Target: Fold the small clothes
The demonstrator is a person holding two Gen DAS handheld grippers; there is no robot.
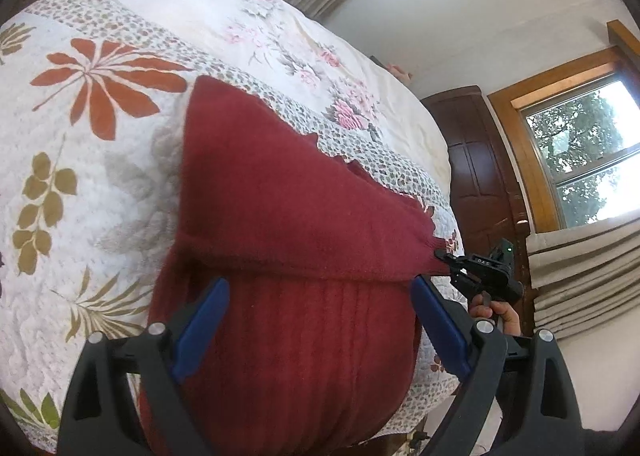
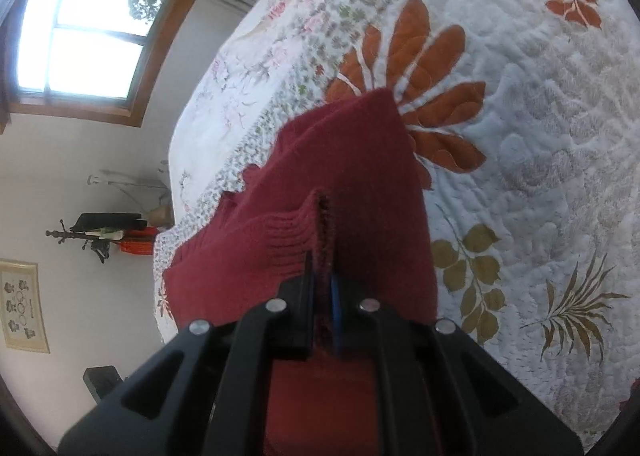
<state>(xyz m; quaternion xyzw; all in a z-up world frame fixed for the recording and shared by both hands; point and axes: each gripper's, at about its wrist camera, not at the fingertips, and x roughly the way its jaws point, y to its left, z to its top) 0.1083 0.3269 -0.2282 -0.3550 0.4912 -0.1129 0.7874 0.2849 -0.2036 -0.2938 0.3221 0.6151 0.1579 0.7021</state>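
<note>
Two blue-padded fingers [image 1: 206, 320] of left gripper [image 1: 320, 316] spread wide over dark red knit garment [image 1: 280, 224], gripping nothing; right gripper [image 2: 322, 288] pinched tight on garment's ribbed edge, lifted above floral quilt [image 1: 80, 160] on bed

We can make out only one bit of lettering: small pale characters on the black body of the right tool [image 1: 460, 265], seen from the left wrist view just behind its closed tips. They look like "DAS", though they are too small for us to be sure. The framed picture [image 2: 22, 306] on the wall carries printed motifs, but we read no words there.
</note>
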